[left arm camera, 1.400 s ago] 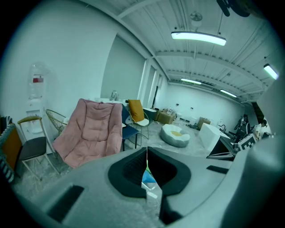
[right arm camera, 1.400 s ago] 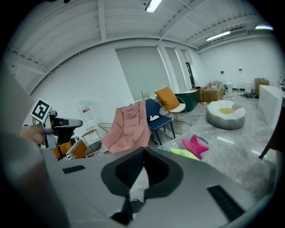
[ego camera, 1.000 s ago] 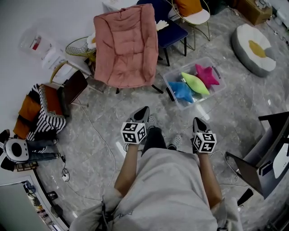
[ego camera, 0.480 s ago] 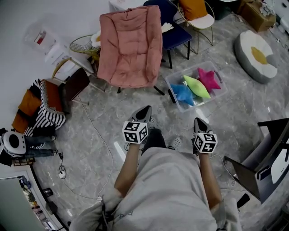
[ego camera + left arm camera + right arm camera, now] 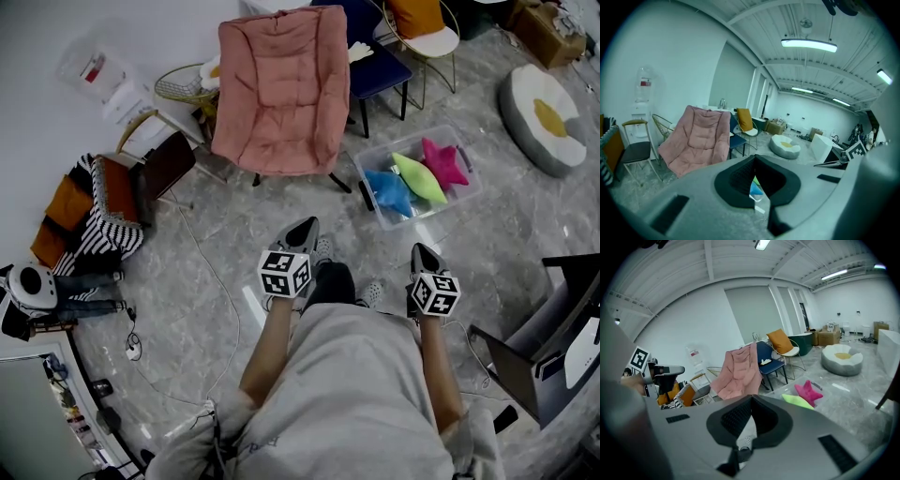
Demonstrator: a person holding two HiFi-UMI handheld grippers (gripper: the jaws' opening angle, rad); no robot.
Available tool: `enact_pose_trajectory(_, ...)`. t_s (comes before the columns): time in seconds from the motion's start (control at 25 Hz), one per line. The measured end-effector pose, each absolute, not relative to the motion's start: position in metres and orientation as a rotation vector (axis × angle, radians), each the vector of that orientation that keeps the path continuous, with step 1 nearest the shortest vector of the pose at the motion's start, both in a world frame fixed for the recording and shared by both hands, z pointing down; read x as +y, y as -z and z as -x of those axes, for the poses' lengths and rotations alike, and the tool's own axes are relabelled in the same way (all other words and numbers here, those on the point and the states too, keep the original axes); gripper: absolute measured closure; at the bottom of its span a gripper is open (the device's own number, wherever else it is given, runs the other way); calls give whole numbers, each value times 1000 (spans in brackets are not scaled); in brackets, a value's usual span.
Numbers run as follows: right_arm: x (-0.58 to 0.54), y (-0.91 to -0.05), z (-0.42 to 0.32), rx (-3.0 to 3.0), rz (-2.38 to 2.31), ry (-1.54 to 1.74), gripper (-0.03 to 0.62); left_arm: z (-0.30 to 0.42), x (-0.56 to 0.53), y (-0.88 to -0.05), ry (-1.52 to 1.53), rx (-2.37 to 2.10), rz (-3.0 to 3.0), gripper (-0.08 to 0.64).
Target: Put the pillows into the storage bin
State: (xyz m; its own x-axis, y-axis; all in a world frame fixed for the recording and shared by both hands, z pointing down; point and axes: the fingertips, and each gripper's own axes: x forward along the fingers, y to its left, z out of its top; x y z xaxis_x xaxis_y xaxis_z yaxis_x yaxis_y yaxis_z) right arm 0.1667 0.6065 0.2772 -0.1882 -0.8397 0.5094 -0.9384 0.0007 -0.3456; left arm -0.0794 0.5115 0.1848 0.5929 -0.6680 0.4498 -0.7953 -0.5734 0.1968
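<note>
Grey stone-patterned floor [image 5: 187, 281] below, seen from standing height. Left gripper [image 5: 306, 225] held low in front of the body, clenched fully and grasping nothing. In the left gripper view, black pads [image 5: 740, 176] pressed one against the other, only a thin slit below them. Right gripper [image 5: 420, 249] in the same condition: jaws tight together, nothing caught between them, pads [image 5: 736, 420] touching. Both tools side by side, well apart from each other, pointing forward and somewhat downward. Clear storage bin [image 5: 361, 169] on the floor ahead of the right gripper, well apart from it, without a lid. Three pillows inside the bin, close together: blue pillow [image 5: 388, 191] nearest to the person, green pillow [image 5: 421, 178] in the middle, pink star pillow [image 5: 444, 161] at the far end. Just beside the bin, to its left, a pink chair [image 5: 279, 89], and behind that a dark blue chair [image 5: 377, 67]. Round cushion [image 5: 547, 108] on the floor to the right, near the picture's edge. White cable [image 5: 223, 300] along the floor at the left.
</note>
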Motion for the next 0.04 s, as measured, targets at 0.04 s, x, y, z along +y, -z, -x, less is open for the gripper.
enact_pose_trajectory(0.04,604,-277,-165,-2108,-1892,-945,594,83,509,-184,-460,-1188,-2444,551)
